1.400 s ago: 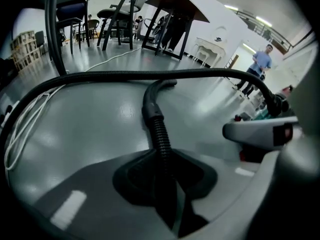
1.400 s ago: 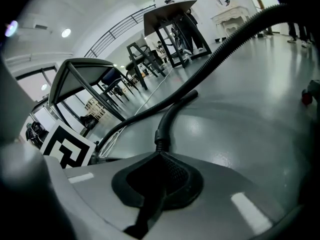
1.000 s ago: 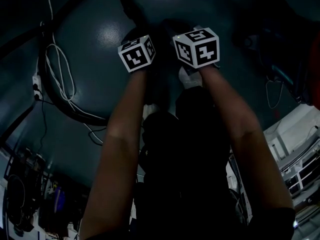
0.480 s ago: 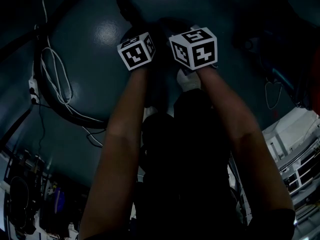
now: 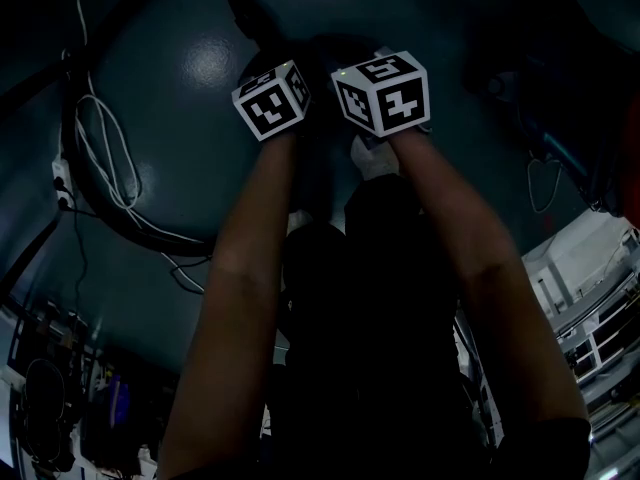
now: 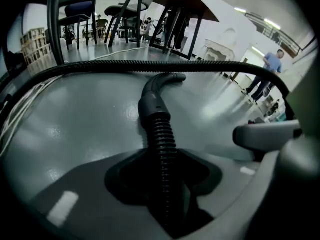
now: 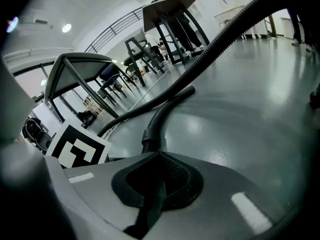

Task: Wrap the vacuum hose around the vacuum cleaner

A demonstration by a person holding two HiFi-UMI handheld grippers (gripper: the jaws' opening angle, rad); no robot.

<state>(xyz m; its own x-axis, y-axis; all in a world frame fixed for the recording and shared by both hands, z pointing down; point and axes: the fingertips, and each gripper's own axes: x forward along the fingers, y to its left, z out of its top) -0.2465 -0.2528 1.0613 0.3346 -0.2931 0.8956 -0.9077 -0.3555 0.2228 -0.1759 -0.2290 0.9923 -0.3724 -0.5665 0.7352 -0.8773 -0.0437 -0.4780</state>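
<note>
In the left gripper view the black ribbed vacuum hose (image 6: 161,139) runs up between the jaws of my left gripper (image 6: 162,186), which is shut on it. Those jaws have just closed a little further. Beyond the grip the hose ends in a smooth curved cuff (image 6: 156,95) lying on the grey floor. My right gripper (image 7: 157,184) is shut with nothing between its jaws, and the hose (image 7: 152,129) lies just past its tips. Both marker cubes (image 5: 272,98) (image 5: 384,92) sit side by side in the dark head view. A dark bulk below my arms is too dark to make out.
More hose loops across the floor (image 6: 165,65) (image 5: 105,213), beside a white cable (image 5: 108,148) and a power strip (image 5: 62,180). Tables and chairs (image 6: 182,11) stand further off. A person (image 6: 264,74) stands at the far right. White equipment (image 5: 590,298) is at the right.
Both marker cubes sit a touch further left and higher in the head view. Nothing else has visibly changed.
</note>
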